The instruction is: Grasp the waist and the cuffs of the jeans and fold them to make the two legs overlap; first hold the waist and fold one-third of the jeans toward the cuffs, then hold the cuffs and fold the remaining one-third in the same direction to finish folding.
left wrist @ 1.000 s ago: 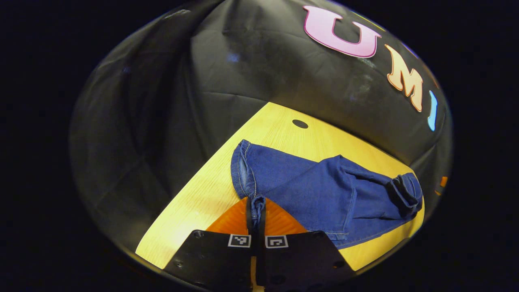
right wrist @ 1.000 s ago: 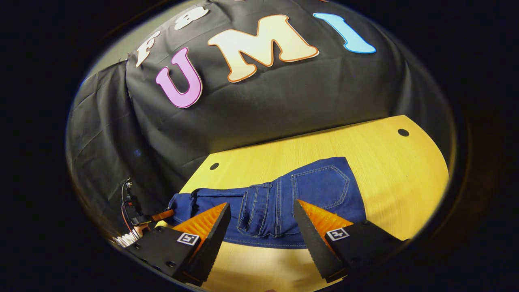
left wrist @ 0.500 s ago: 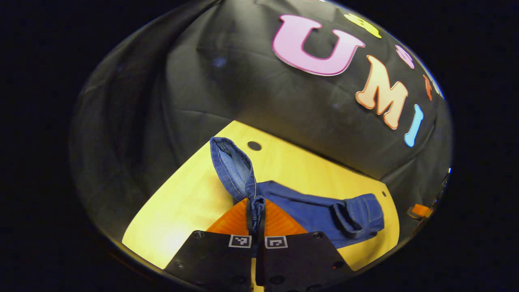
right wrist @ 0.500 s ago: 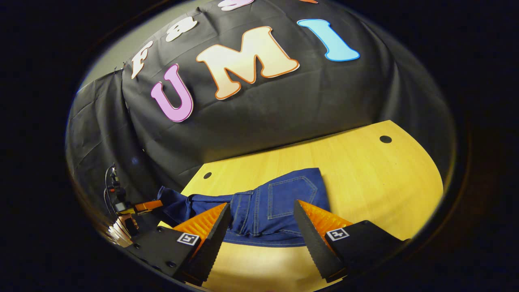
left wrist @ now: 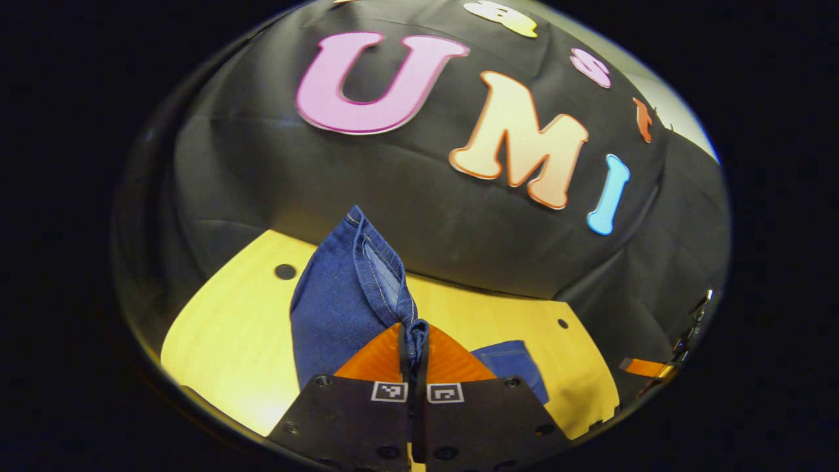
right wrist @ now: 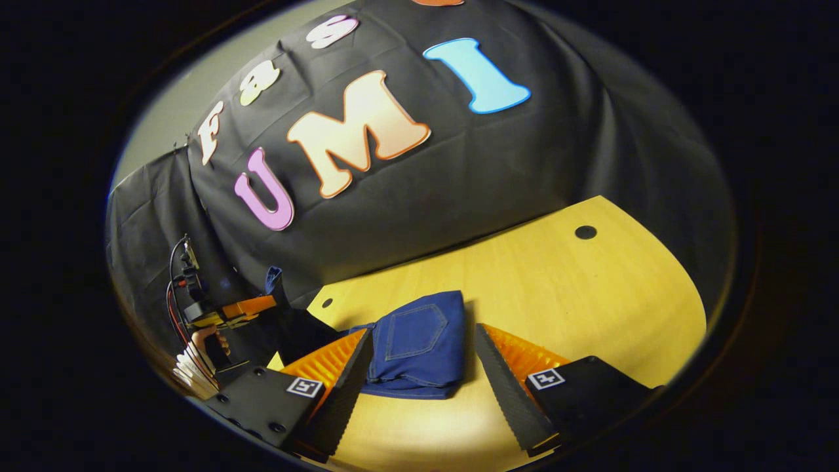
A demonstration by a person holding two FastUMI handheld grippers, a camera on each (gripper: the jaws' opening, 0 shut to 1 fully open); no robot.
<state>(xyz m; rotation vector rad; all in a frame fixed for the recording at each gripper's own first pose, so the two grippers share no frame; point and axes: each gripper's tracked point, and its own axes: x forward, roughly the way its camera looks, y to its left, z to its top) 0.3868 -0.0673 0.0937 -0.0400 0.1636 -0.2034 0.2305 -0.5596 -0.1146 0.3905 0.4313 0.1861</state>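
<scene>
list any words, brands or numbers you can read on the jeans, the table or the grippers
No readable text on any of them.
Jeans: plain stitching on the back pocket, no brand tag legible.
Left gripper and right gripper: small square coded markers on each finger, patterns rather than words or numbers.
Wooden table: no print.

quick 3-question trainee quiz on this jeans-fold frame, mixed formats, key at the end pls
1. True or false: the left gripper is shut on the jeans' cuff.
2. The right gripper is: A) shut on the waist, B) open above the folded jeans, C) resting on the bare wooden table.
3. Fill in: the patch visible on the folded denim in the right gripper view is a back ____.

Key: 1 true; 2 B; 3 pocket.
</scene>
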